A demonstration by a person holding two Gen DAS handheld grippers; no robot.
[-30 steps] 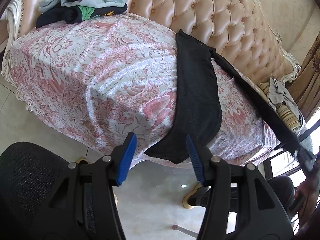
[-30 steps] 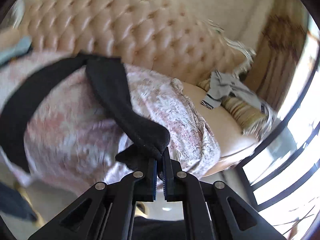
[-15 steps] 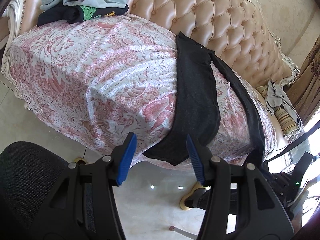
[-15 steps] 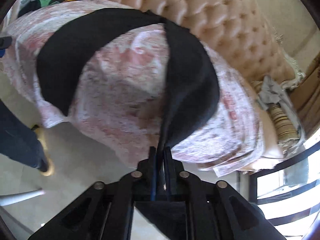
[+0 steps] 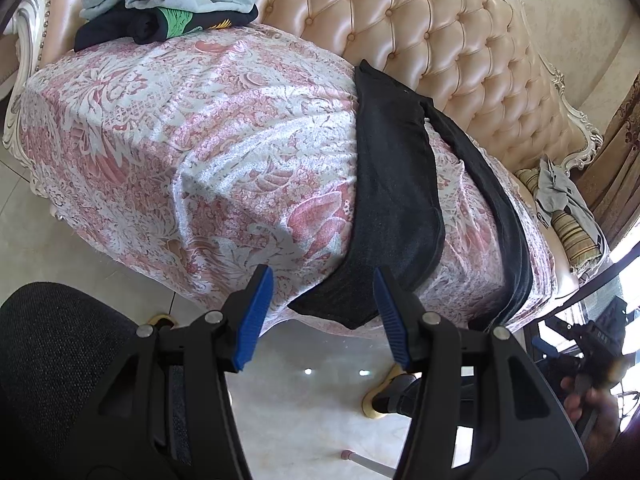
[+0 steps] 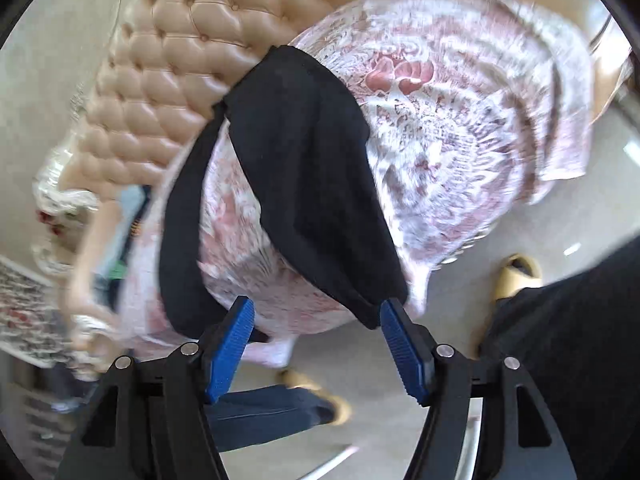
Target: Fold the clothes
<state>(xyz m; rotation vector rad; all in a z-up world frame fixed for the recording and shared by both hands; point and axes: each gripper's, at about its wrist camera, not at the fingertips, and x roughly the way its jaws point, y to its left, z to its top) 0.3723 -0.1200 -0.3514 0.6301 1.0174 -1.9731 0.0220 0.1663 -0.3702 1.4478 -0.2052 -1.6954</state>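
Black trousers lie spread in a V over the pink floral cover of the sofa, both legs hanging over the front edge. My left gripper is open and empty, just in front of the hem of the near leg. My right gripper is open and empty, just below the hem of the other leg; the view is blurred. The right gripper also shows at the far right of the left wrist view.
A pile of folded clothes sits on the sofa's far left end. A grey garment and striped cushion lie at the right end. A black mesh chair is at my lower left. Feet in slippers stand on the tiled floor.
My right gripper pulled the trouser leg down over the sofa's front edge, then opened and let it go. The leg now hangs free. My left gripper stayed open and barely moved.
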